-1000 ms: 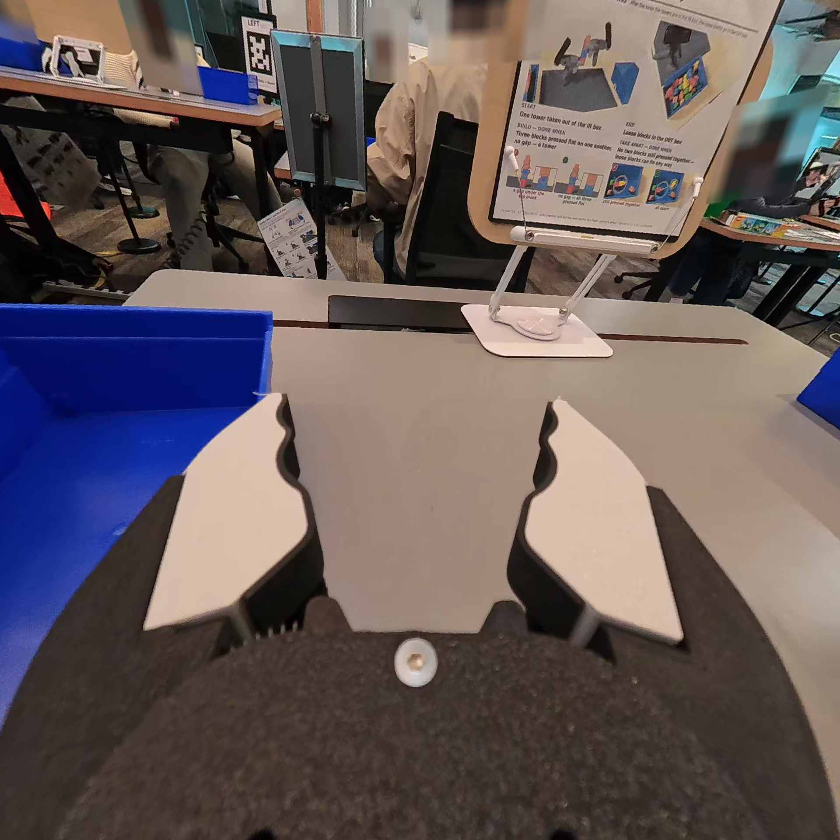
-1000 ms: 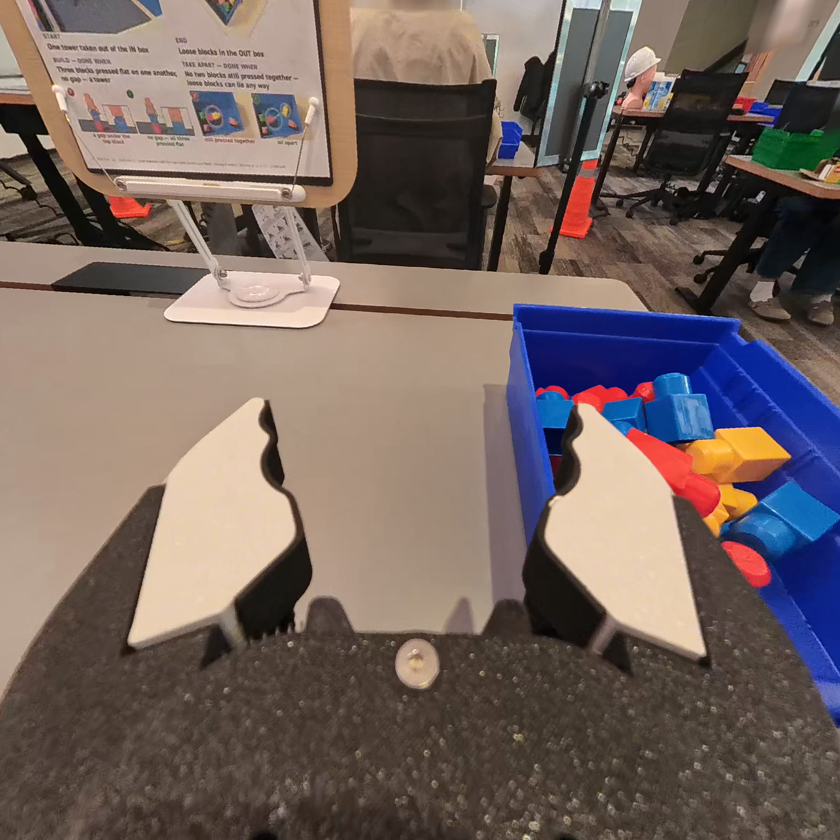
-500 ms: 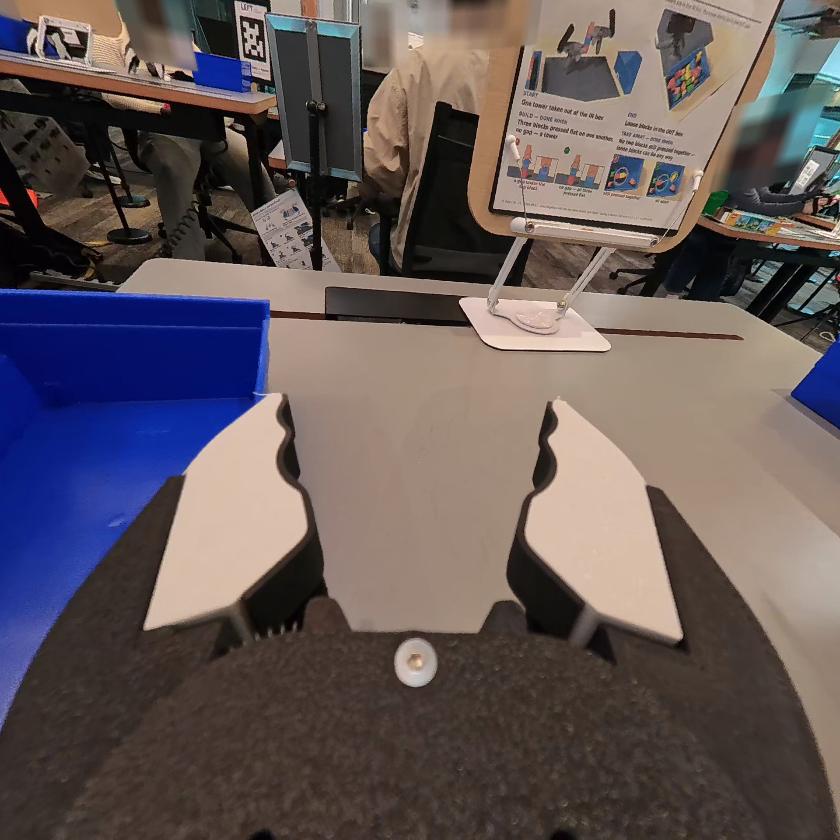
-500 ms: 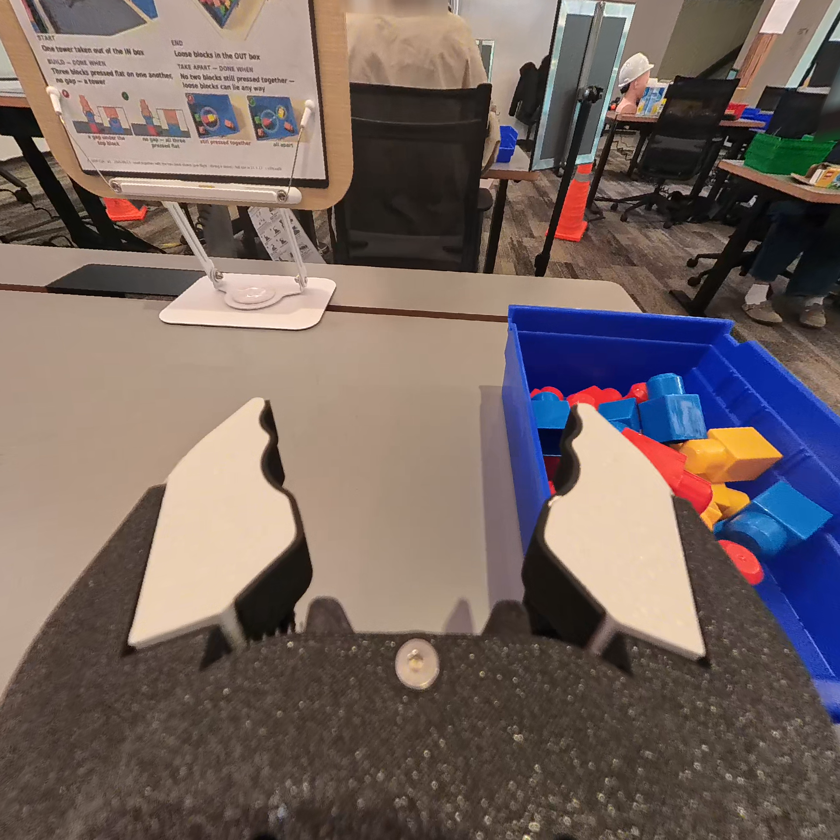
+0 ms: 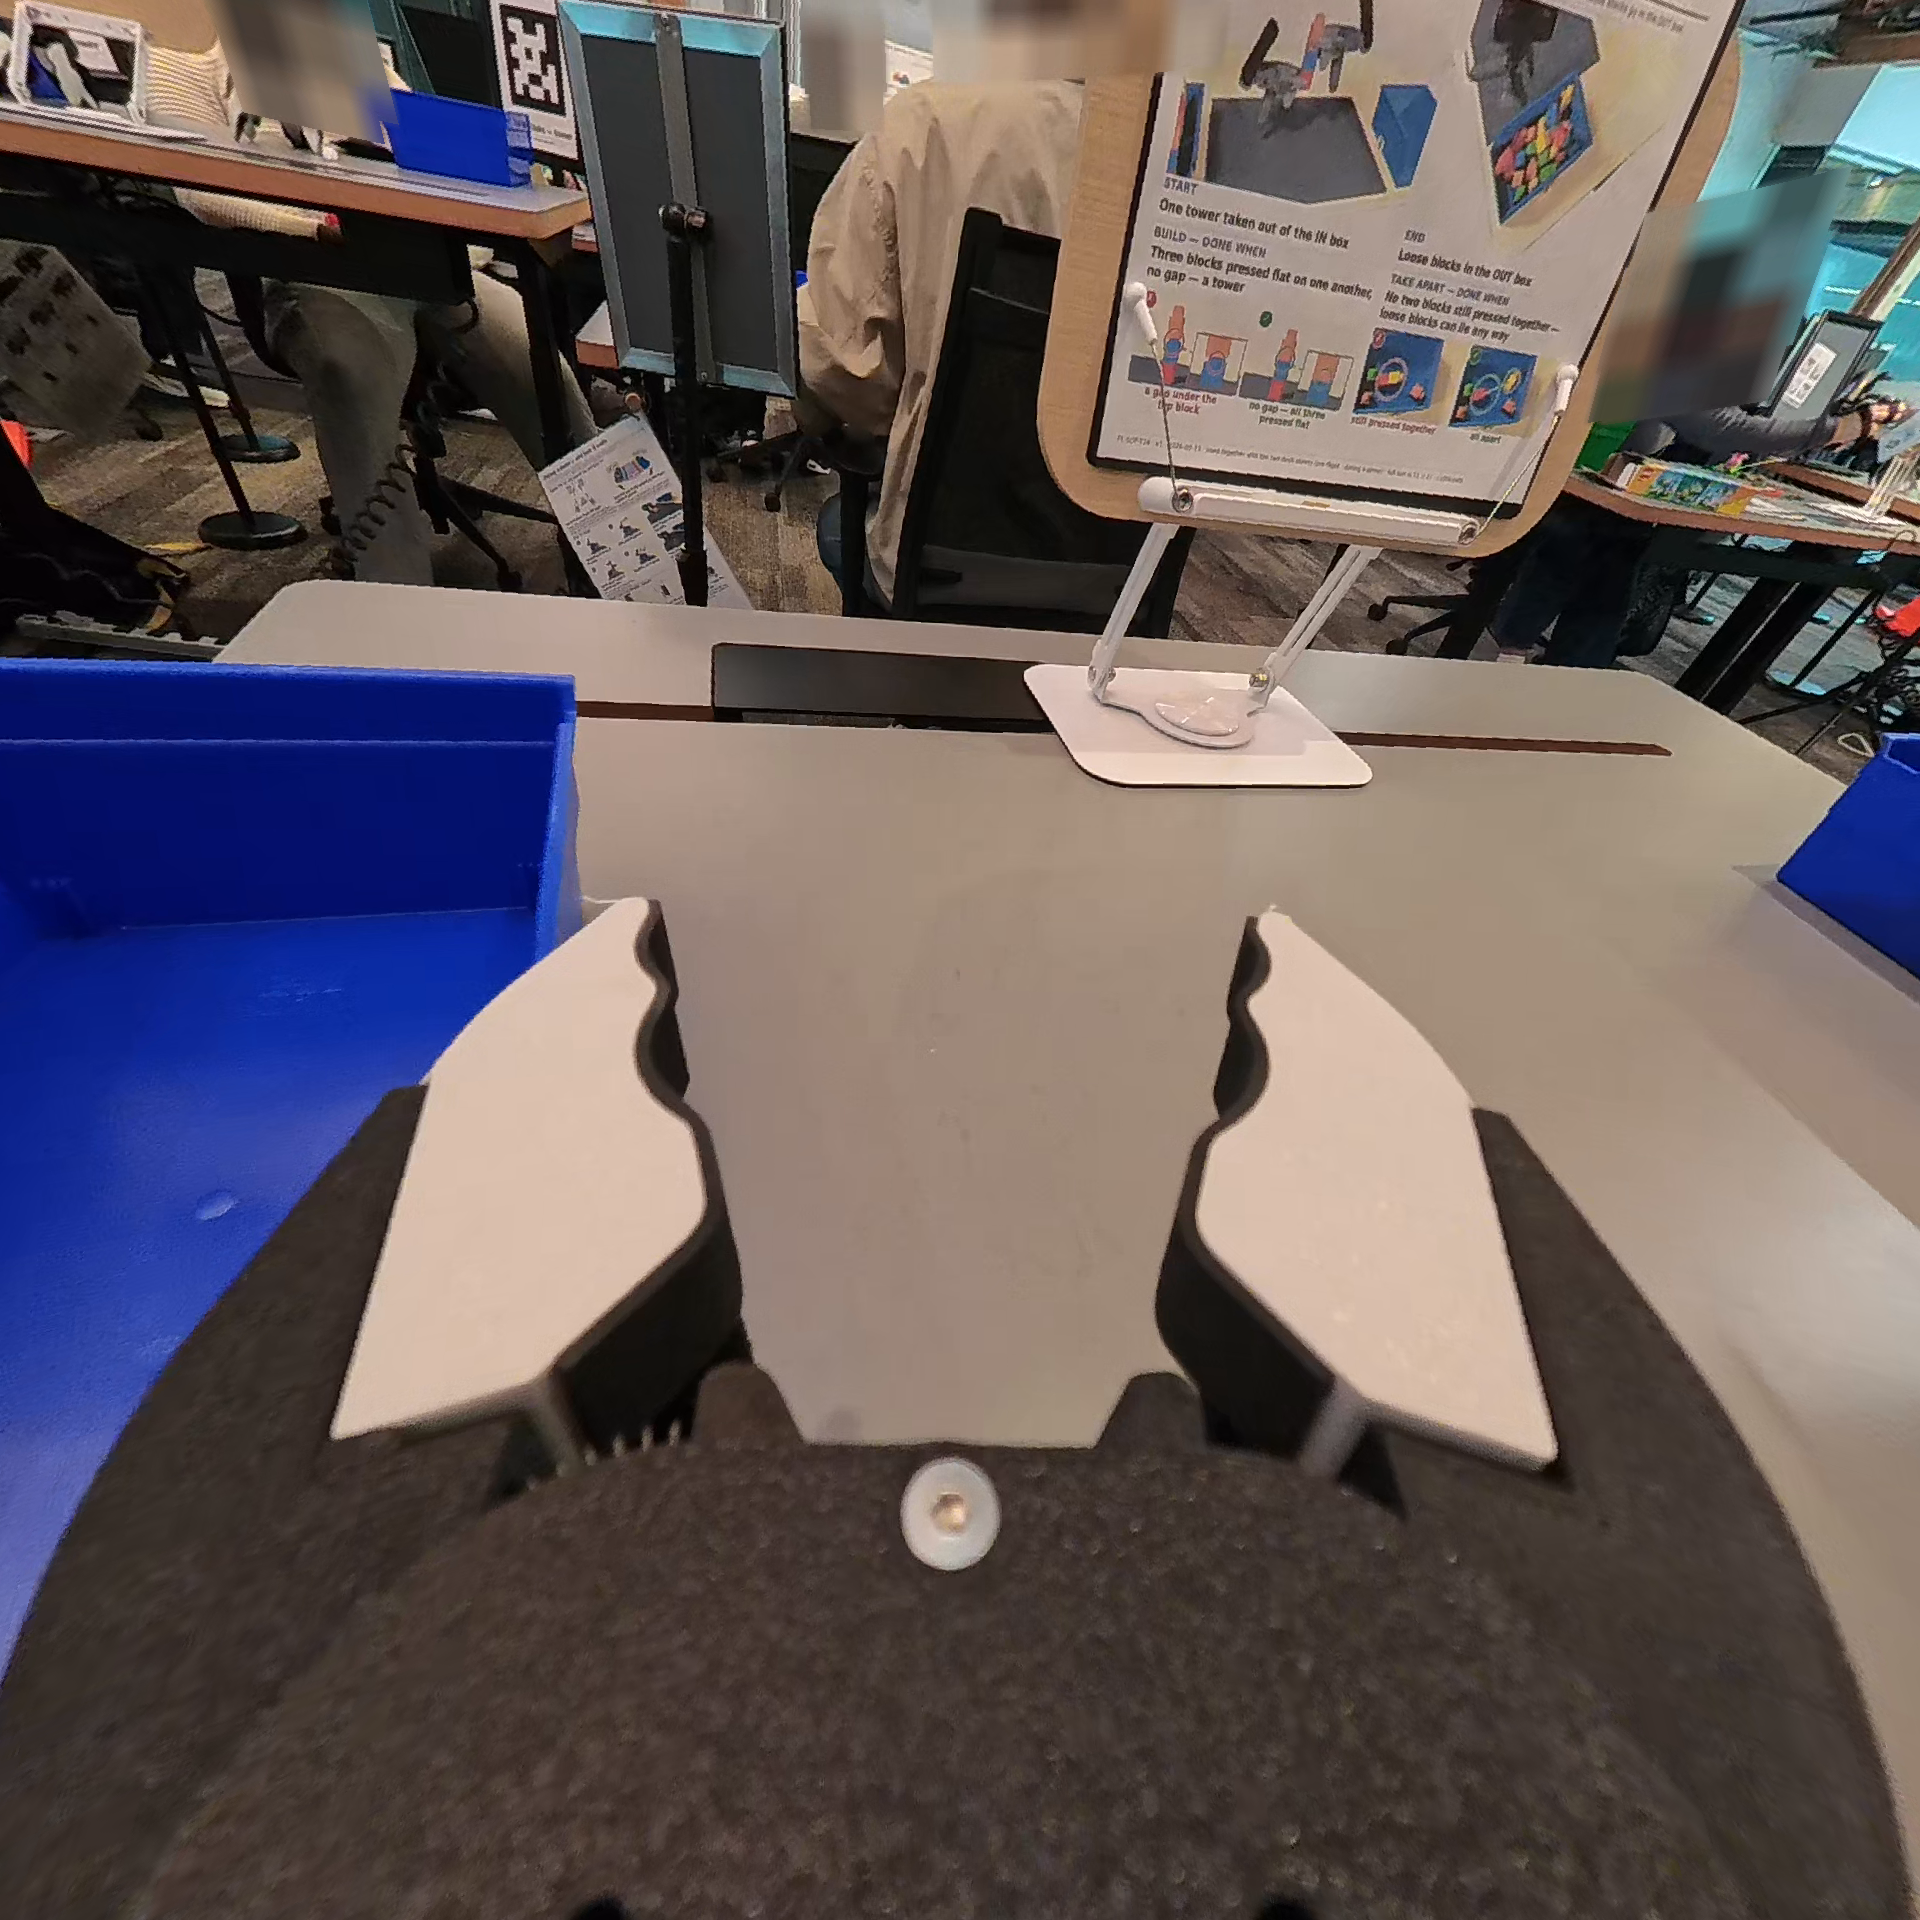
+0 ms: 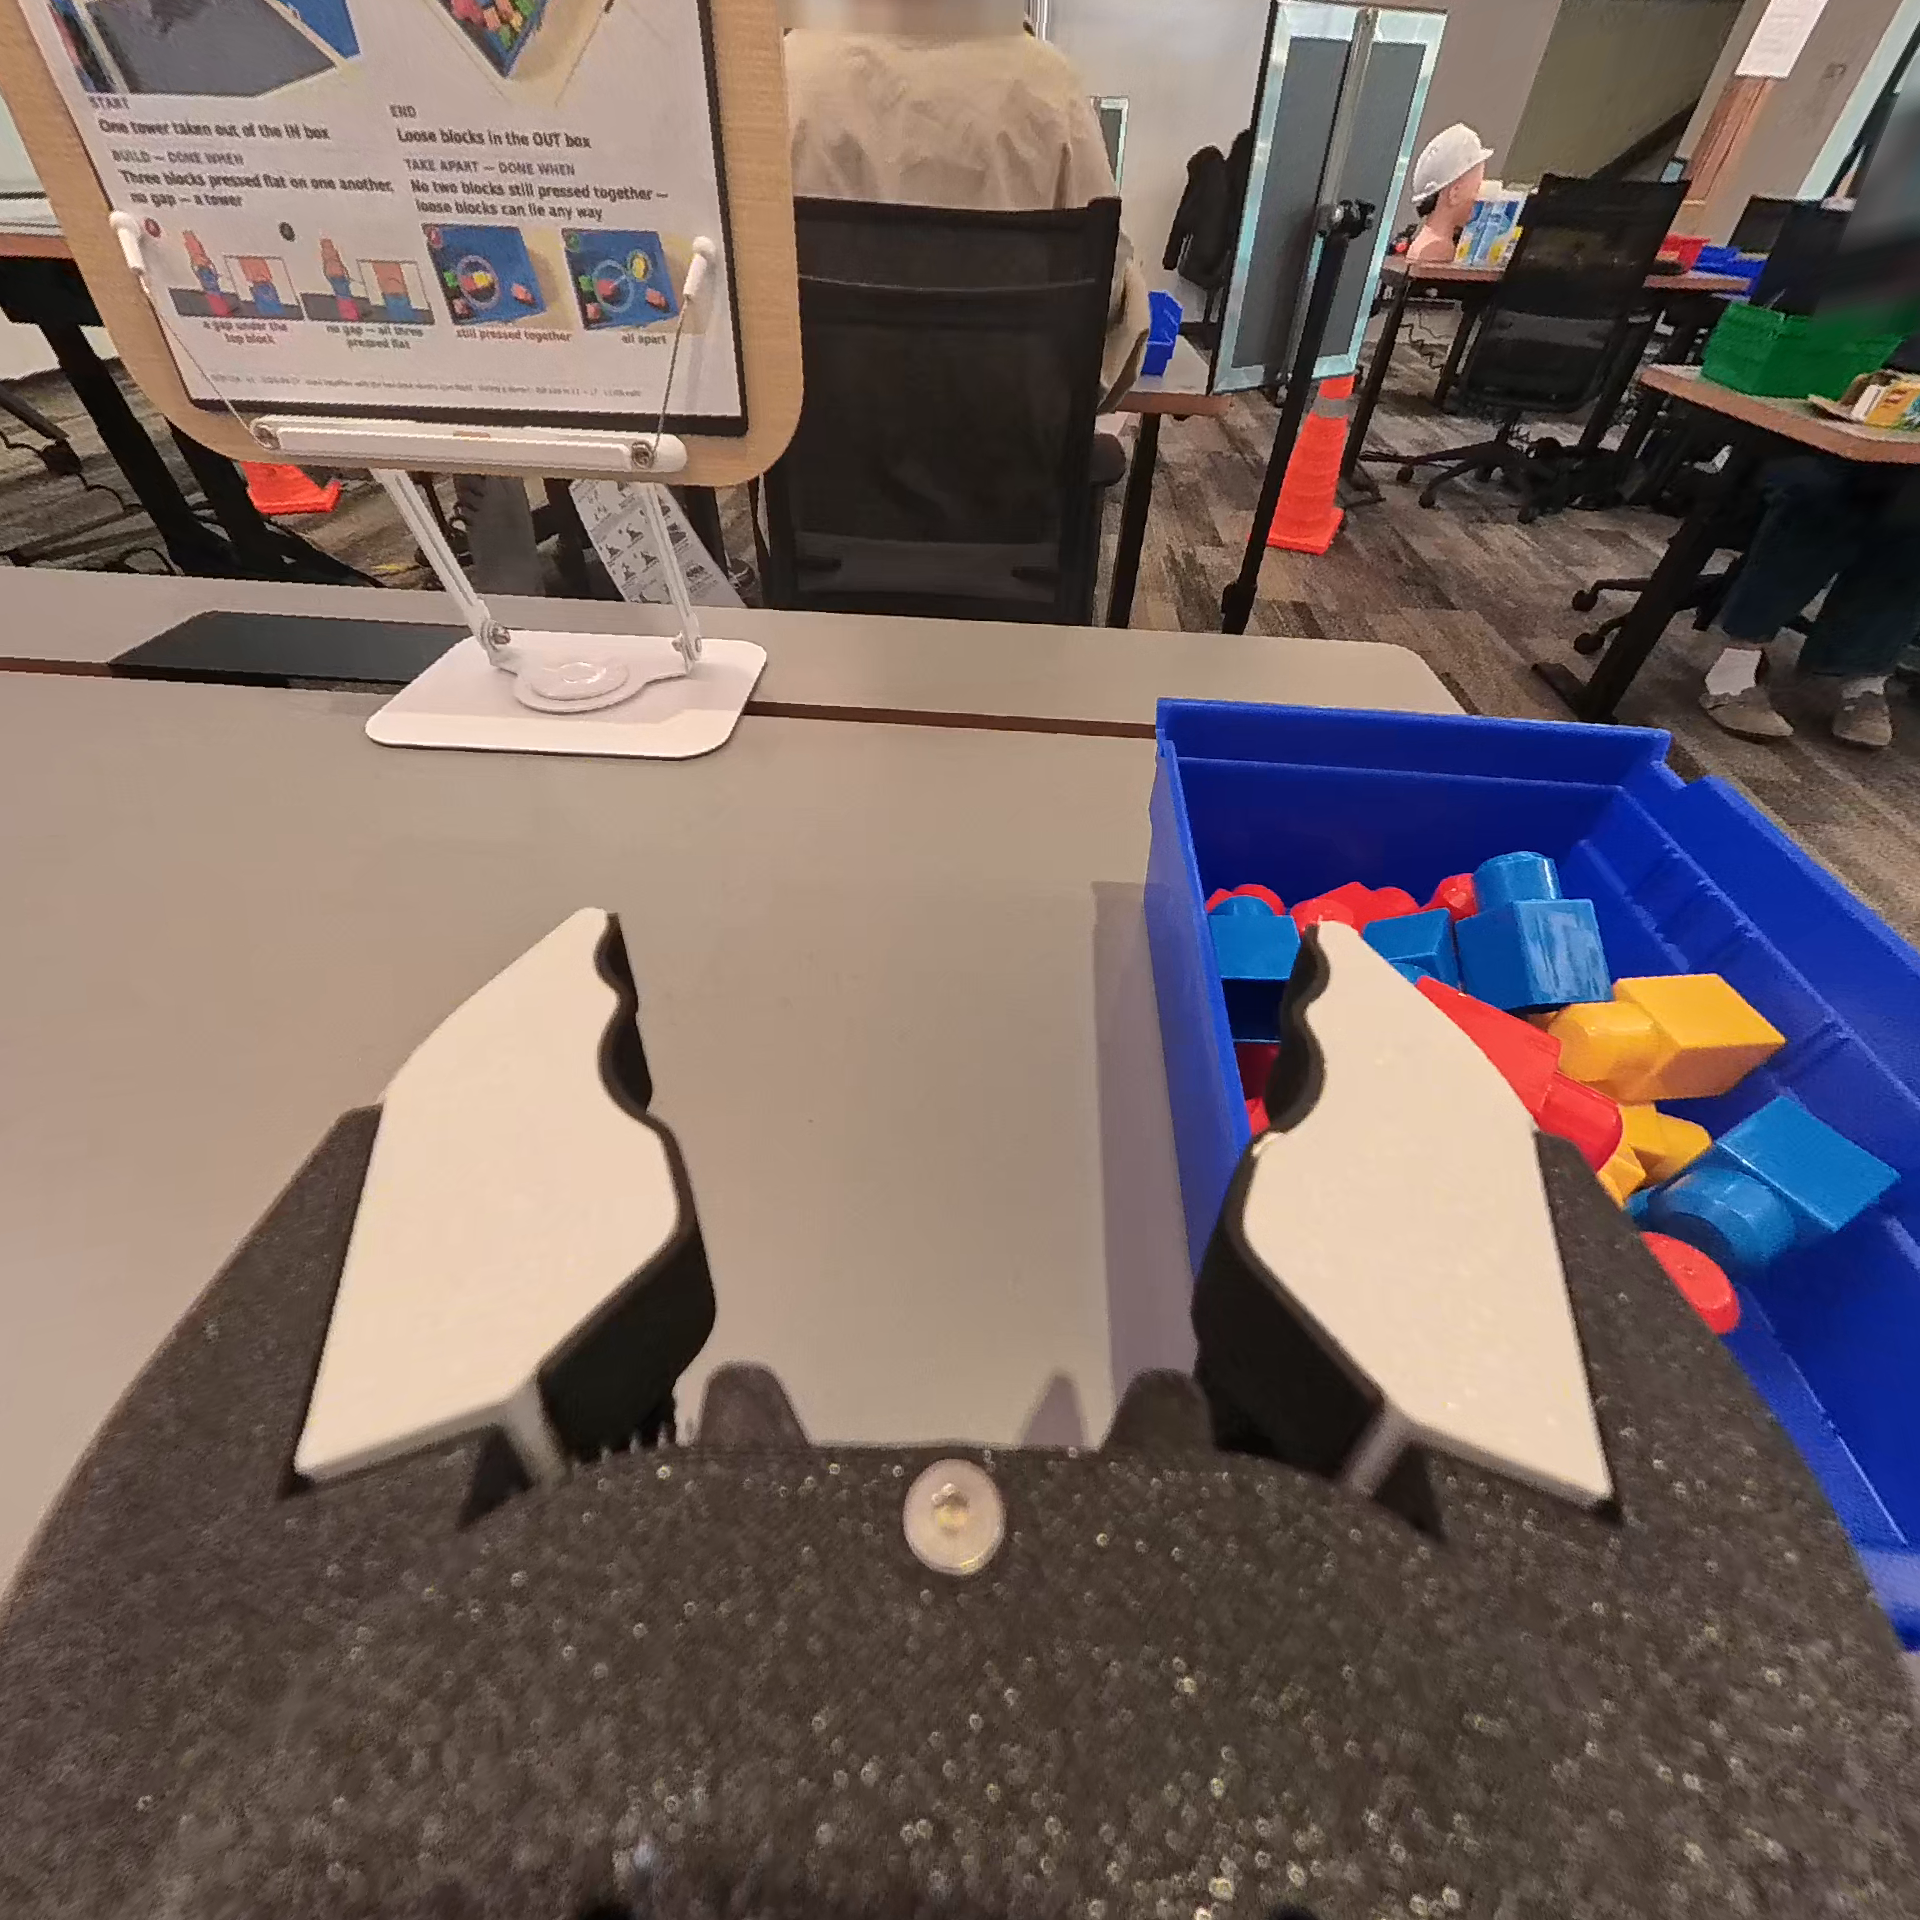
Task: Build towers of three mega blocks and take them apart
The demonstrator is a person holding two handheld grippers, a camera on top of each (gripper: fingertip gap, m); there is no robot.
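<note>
Your left gripper [image 5: 951, 935] and right gripper [image 6: 961, 940] hover with jaws spread, holding nothing, so no step looks begun. Next, reach the right one into the blue bin [image 6: 1179, 997] at the worktop's right edge and pinch a block [image 6: 1532, 951].

Blue bin [image 6: 1403, 774], red-blue-yellow blocks [image 6: 1538, 956]

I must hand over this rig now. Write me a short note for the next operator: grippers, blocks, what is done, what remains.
Left gripper: open, holds nothing, over the table beside the blue bin, which shows no blocks.
Right gripper: open, holds nothing, beside the right blue bin.
Blocks: red, blue and yellow, piled in the right bin.
Done: no tower stands on the table.
Left: pick blocks, build, take apart.
</note>
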